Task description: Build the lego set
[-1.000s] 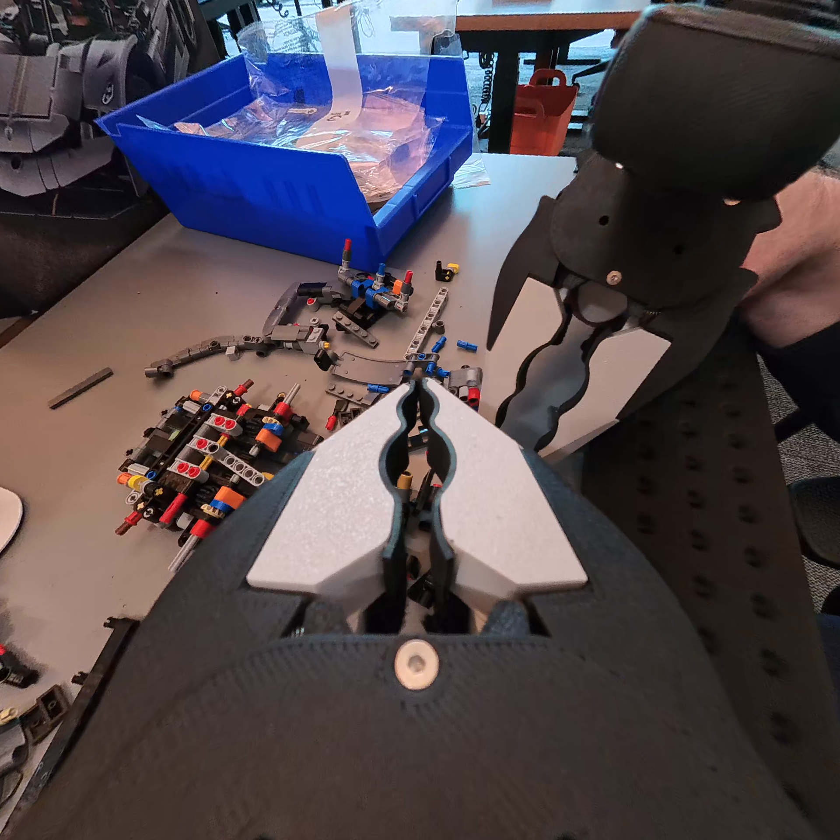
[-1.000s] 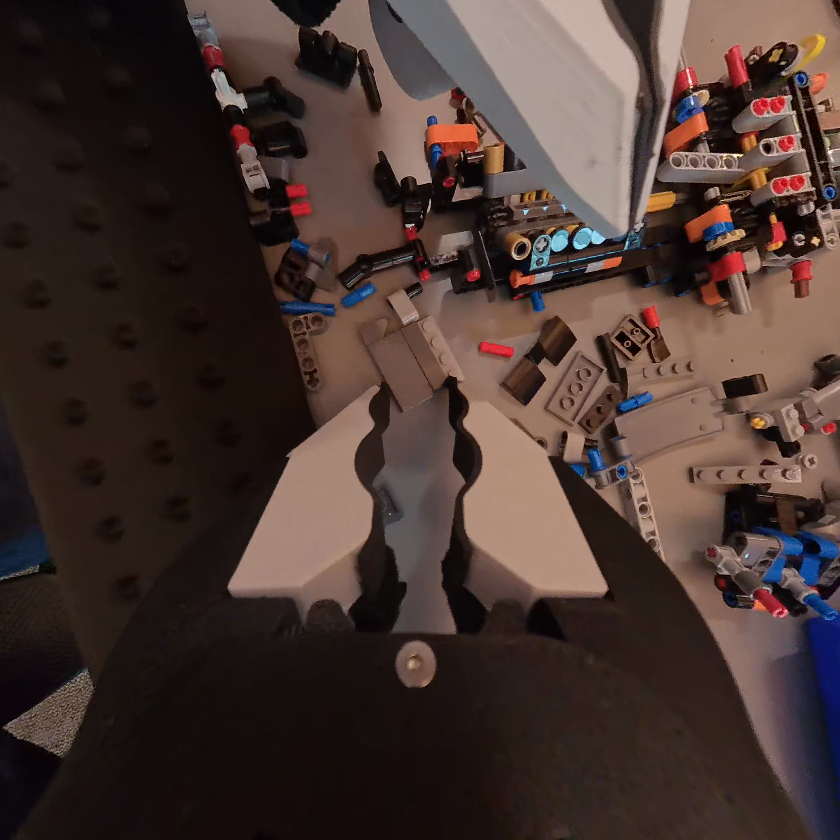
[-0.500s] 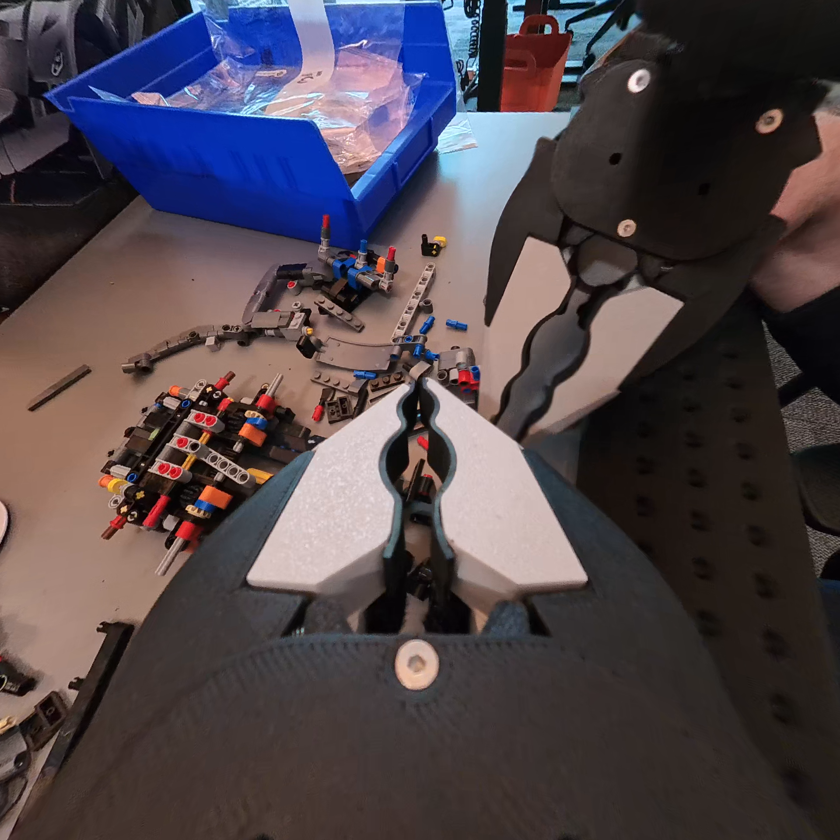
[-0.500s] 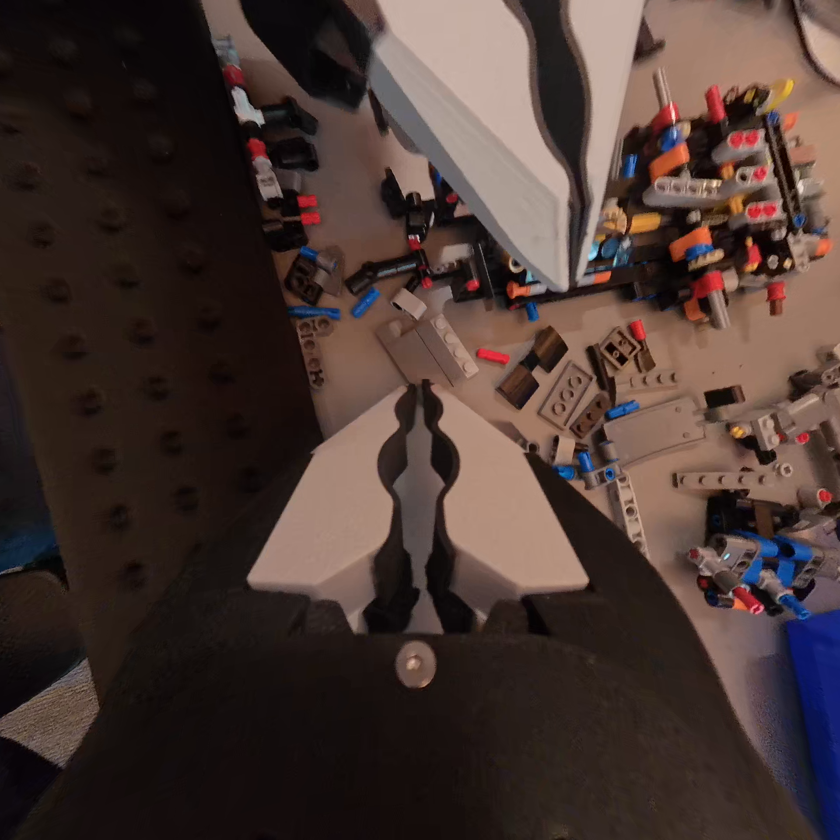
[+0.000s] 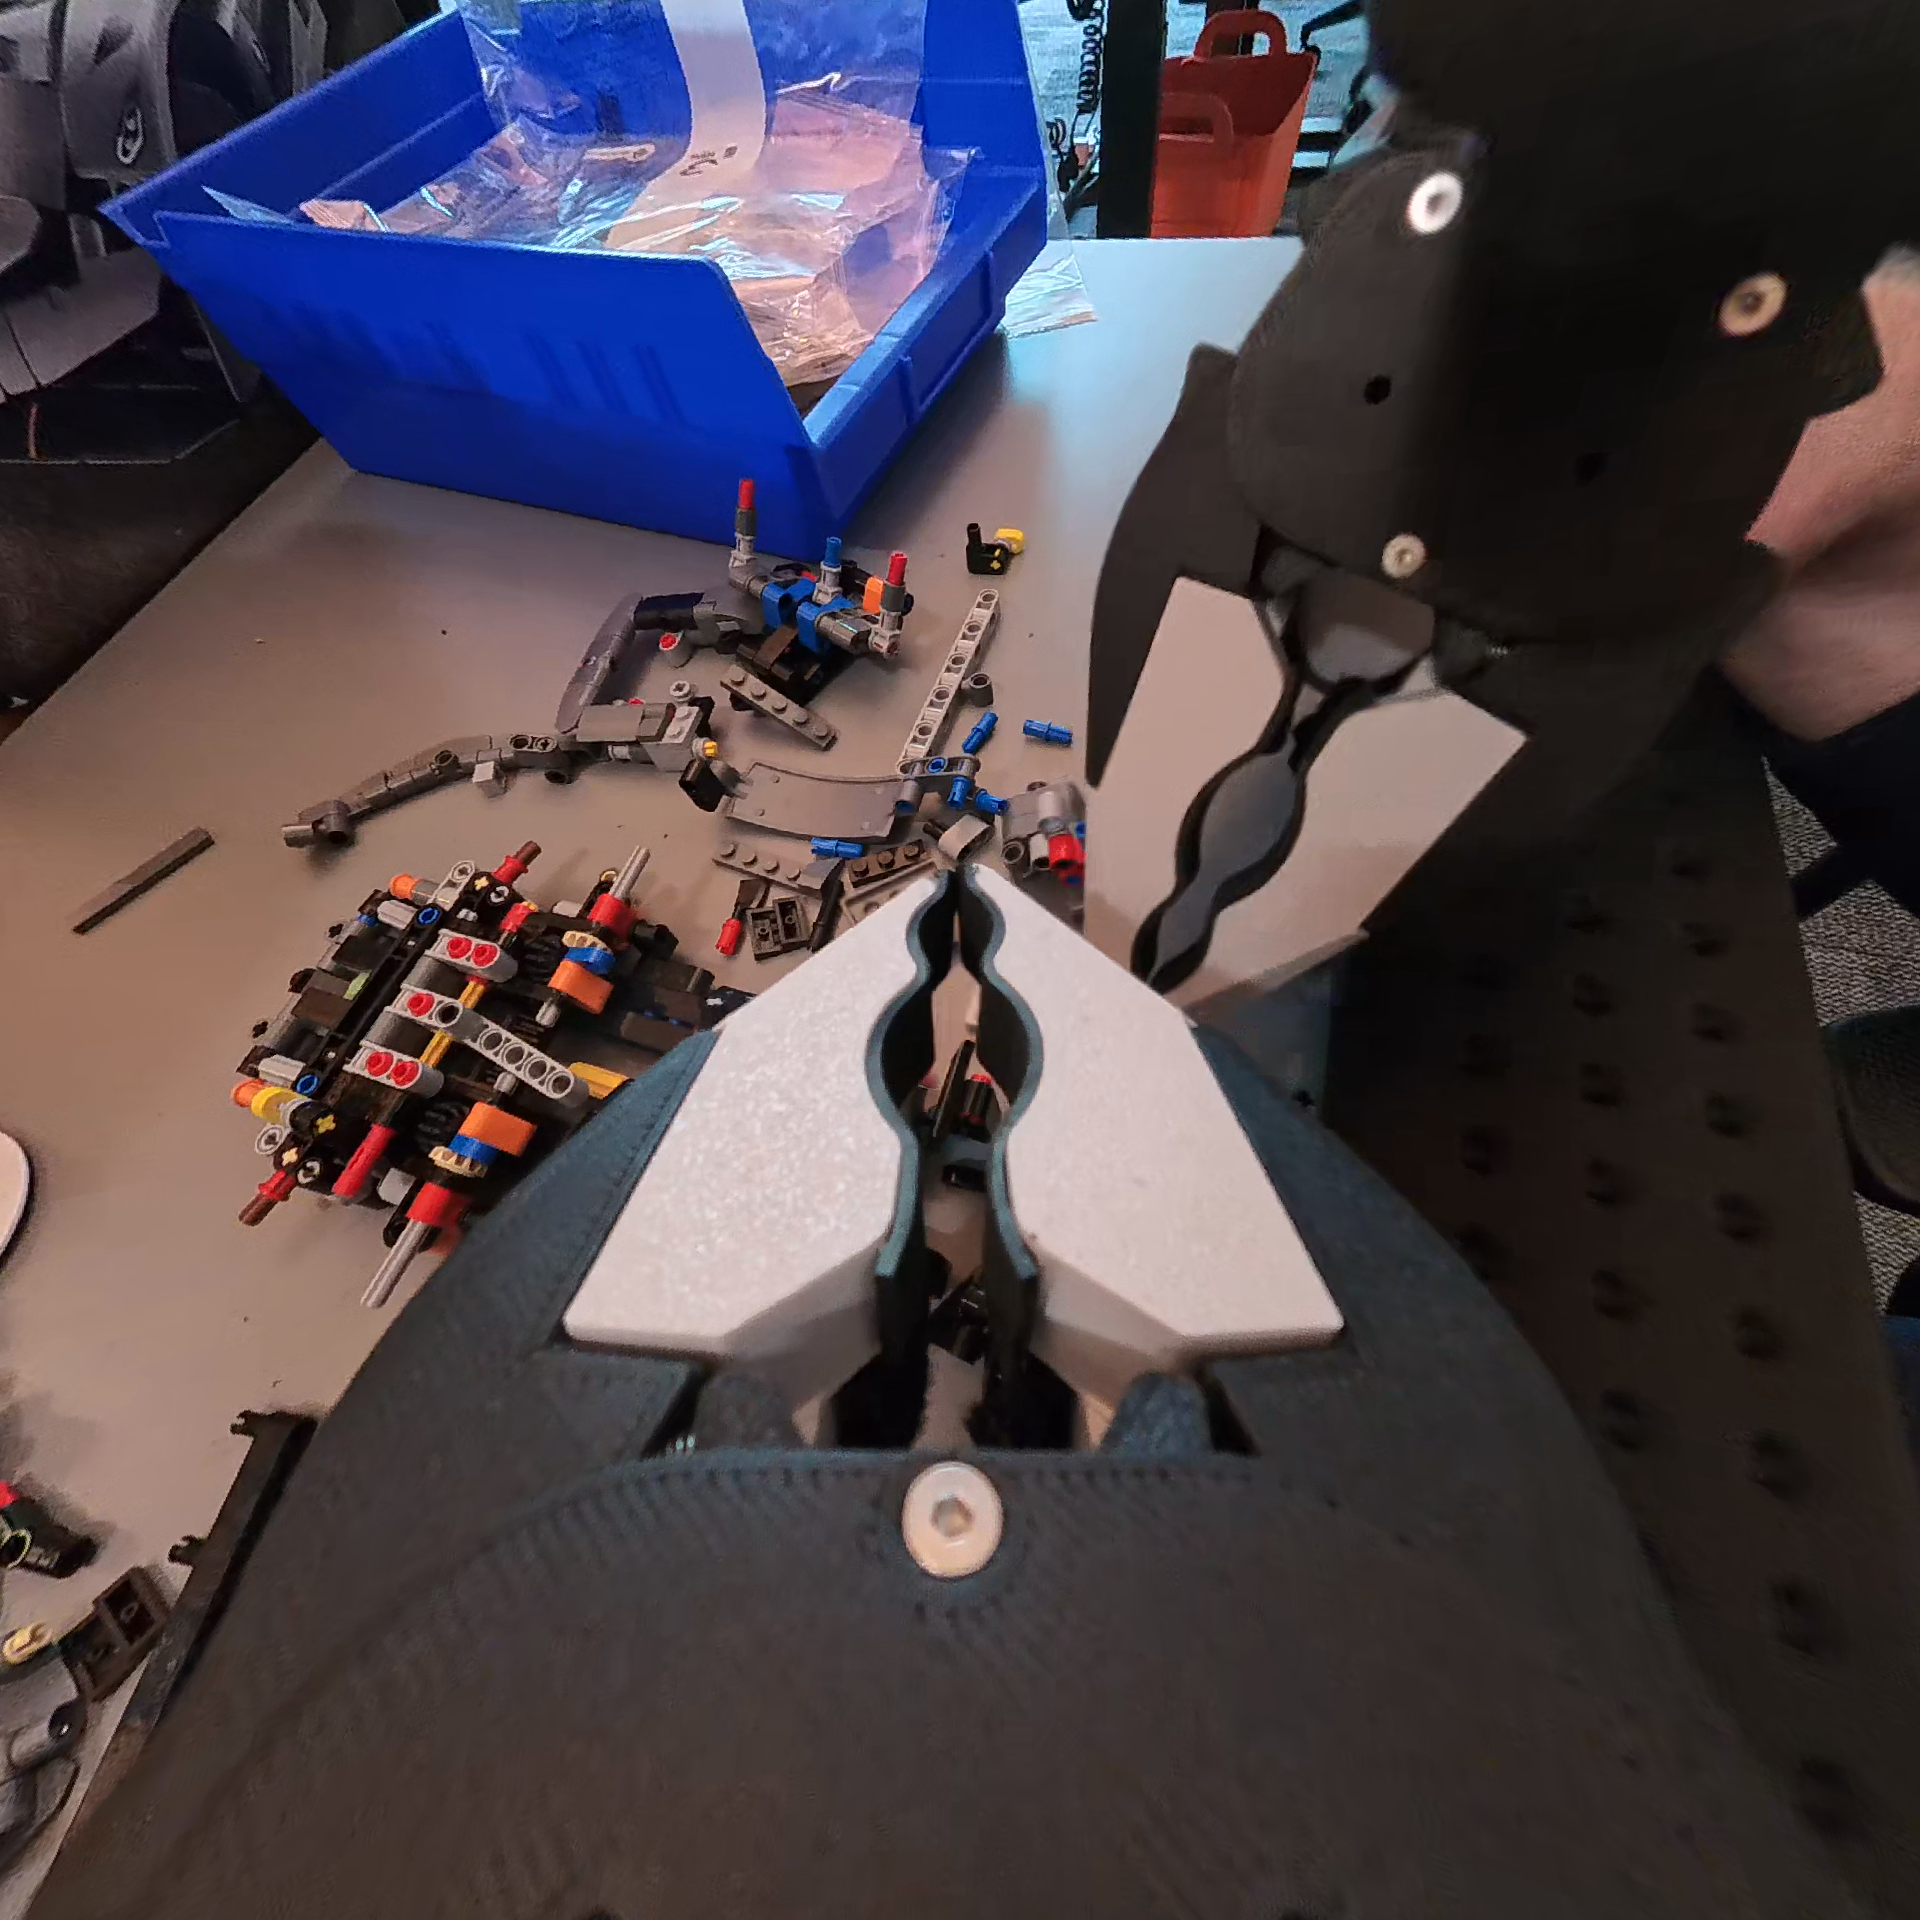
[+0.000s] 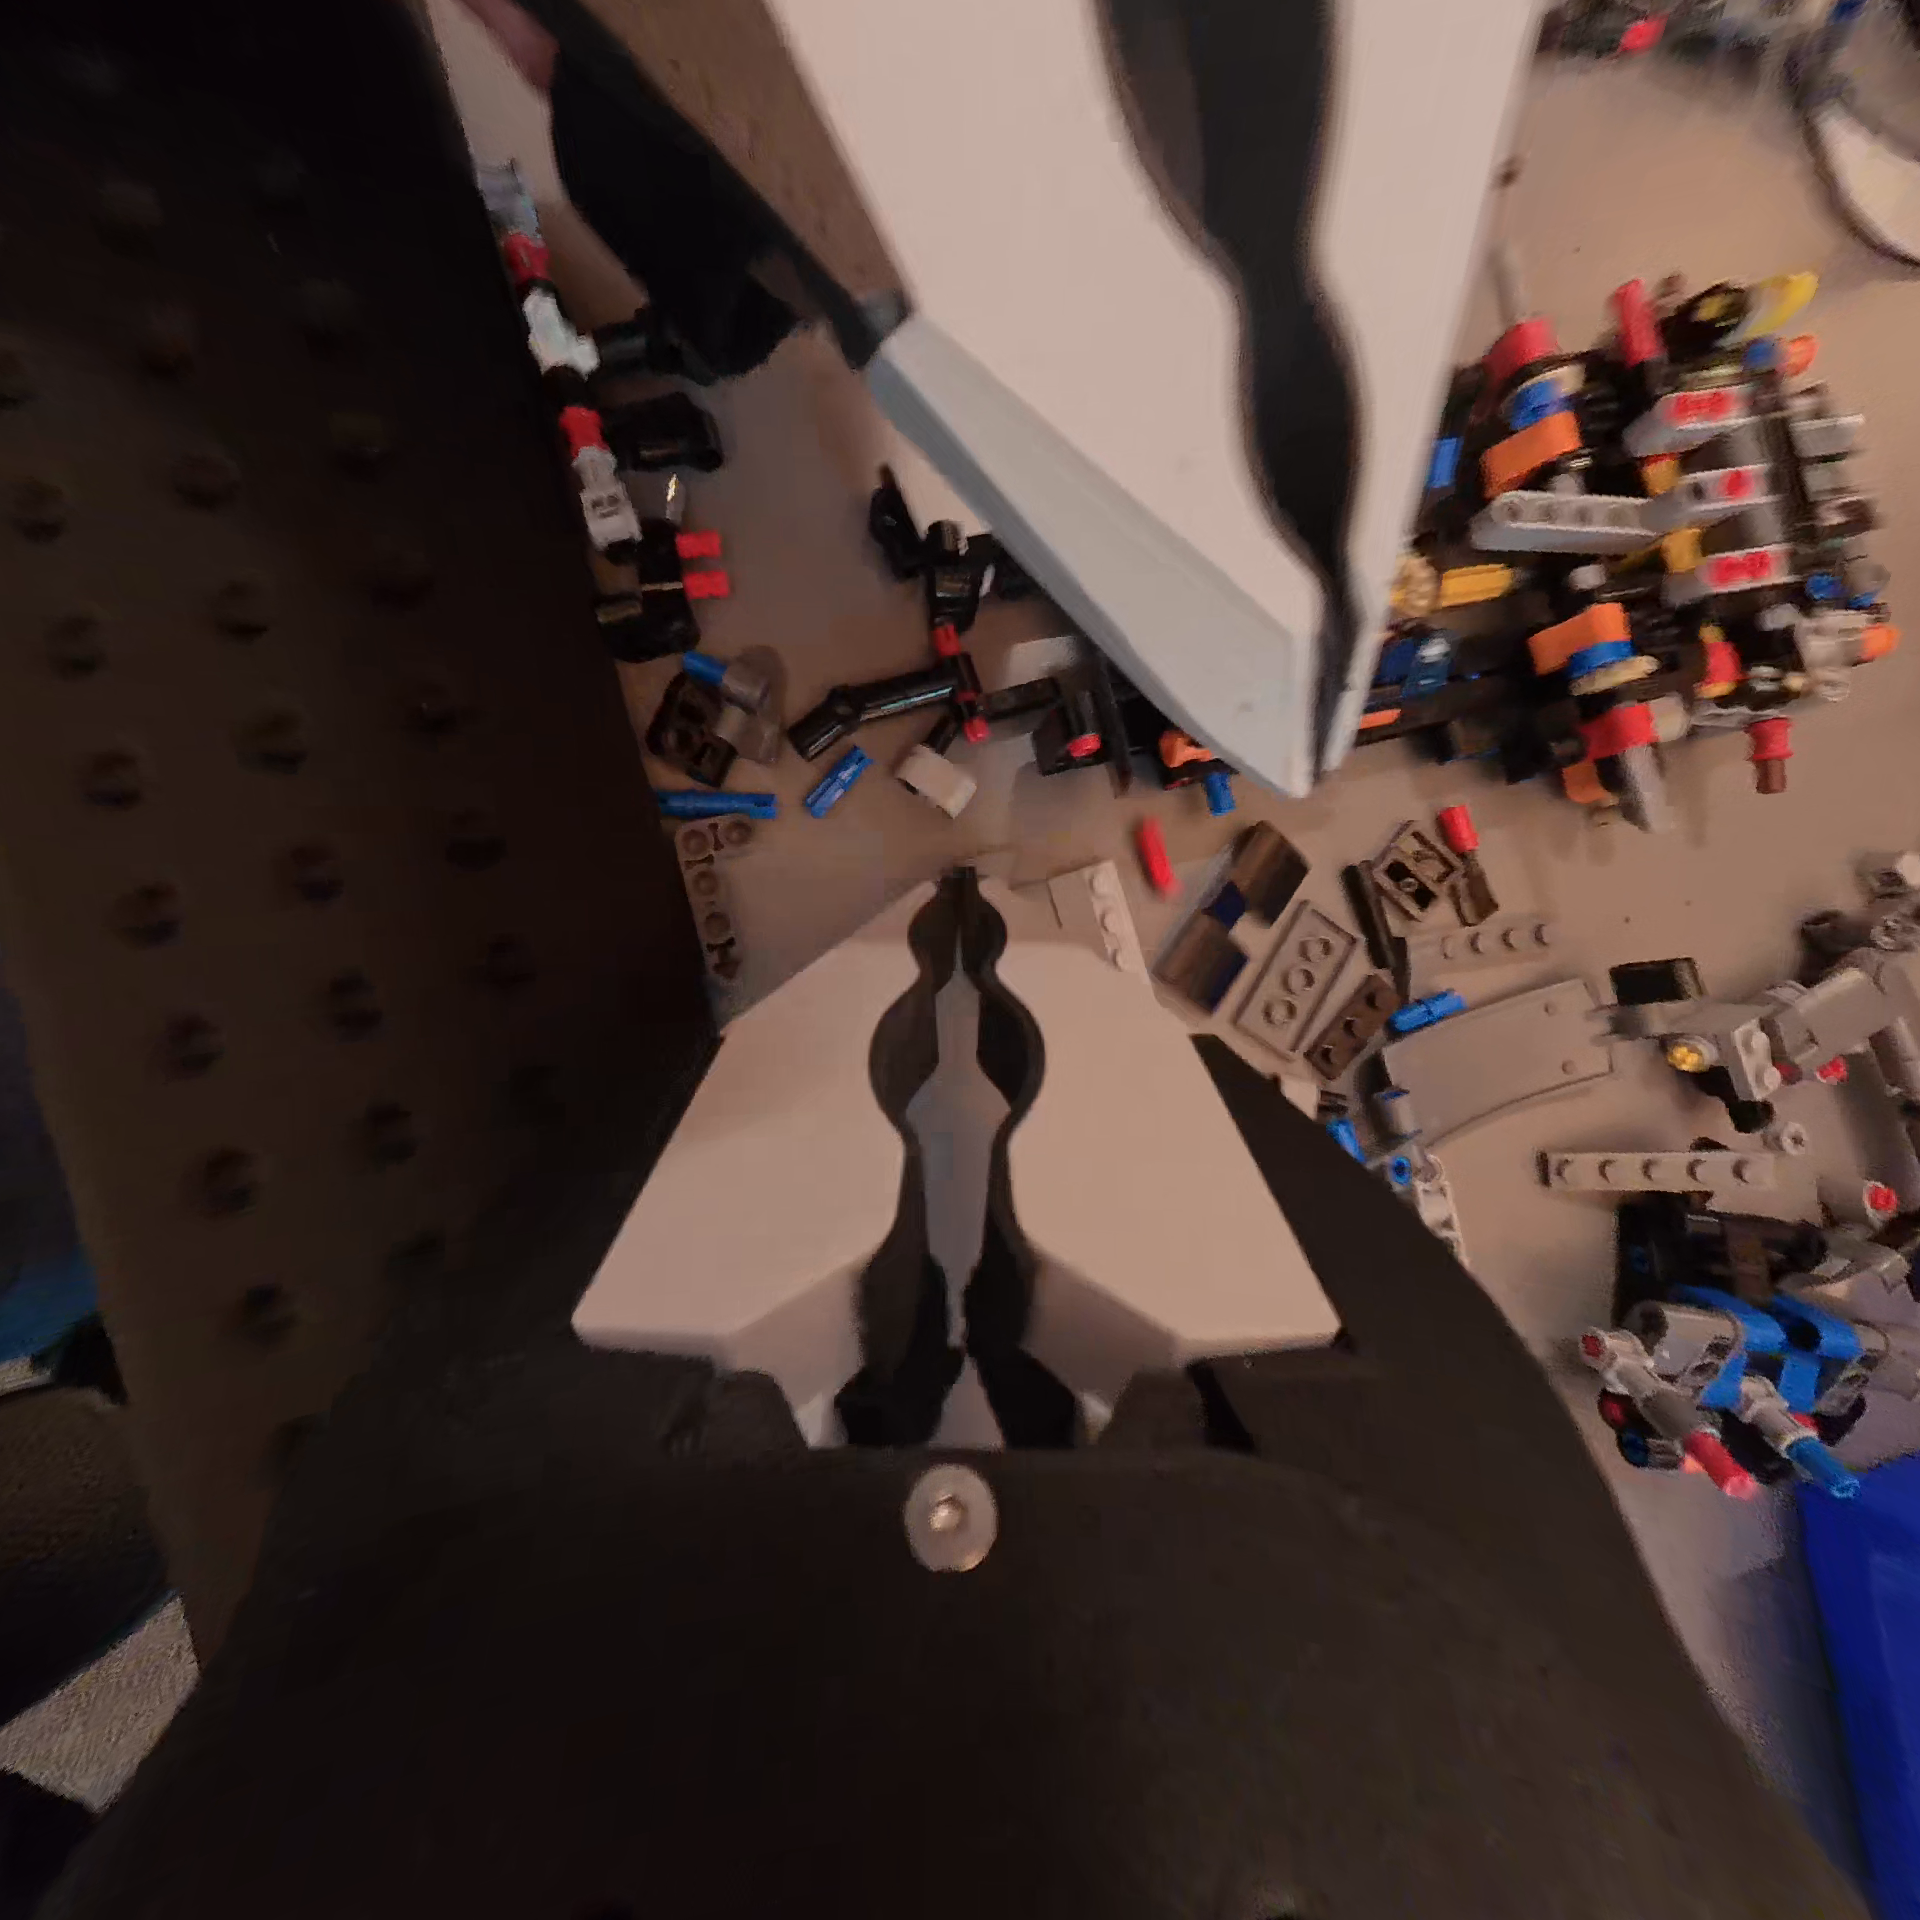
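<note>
Overhead, two grippers, left gripper pressed together, right gripper likewise, one blue bin.

Office-like workroom: desks, parts bin.

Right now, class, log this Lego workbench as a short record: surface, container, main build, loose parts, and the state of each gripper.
Surface: grey table
Container: blue plastic bin holding clear plastic bags
Main build: multicoloured Technic assembly, on the table
Loose parts: curved grey panel, blue pins
Left gripper: shut, apparently empty
Right gripper: shut, apparently empty
</note>
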{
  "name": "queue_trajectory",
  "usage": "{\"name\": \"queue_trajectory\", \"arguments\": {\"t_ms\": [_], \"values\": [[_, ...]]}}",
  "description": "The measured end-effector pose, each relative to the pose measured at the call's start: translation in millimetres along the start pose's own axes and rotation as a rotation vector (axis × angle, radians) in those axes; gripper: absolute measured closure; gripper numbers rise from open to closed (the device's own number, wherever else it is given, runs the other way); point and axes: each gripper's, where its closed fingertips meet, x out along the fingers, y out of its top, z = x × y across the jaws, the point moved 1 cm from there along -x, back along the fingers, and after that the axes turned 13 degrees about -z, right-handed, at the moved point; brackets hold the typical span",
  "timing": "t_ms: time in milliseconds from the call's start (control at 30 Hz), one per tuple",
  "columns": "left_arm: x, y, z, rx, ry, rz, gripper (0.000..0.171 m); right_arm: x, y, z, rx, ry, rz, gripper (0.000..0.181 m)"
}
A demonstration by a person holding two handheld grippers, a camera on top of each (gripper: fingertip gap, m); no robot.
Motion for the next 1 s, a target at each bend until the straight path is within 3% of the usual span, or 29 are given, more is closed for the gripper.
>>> {"name": "queue_trajectory", "arguments": {"t_ms": [33, 400, 567, 767, 1000], "values": [[0, 0, 0, 0.0, -0.002, 0.002, 0.171, -3, 0, 1, 0.008, 0.003, 0.013, 0.181], [-1, 0, -1, -0.005, -0.001, 0.004, 0.171, -21, -1, 6, 0.007, -0.018, 0.103, 0.181], [0, 0, -1, -0.003, -0.001, 0.003, 0.171, -6, -14, 5, 0.009, -0.005, 0.016, 0.168], [0, 0, -1, -0.003, -0.001, 0.002, 0.171, 1, -18, 1, -0.009, 0.009, -0.038, 0.181], [0, 0, -1, -0.003, -0.001, 0.001, 0.171, 2, -17, 0, 0.005, 0.028, -0.031, 0.181]]}}
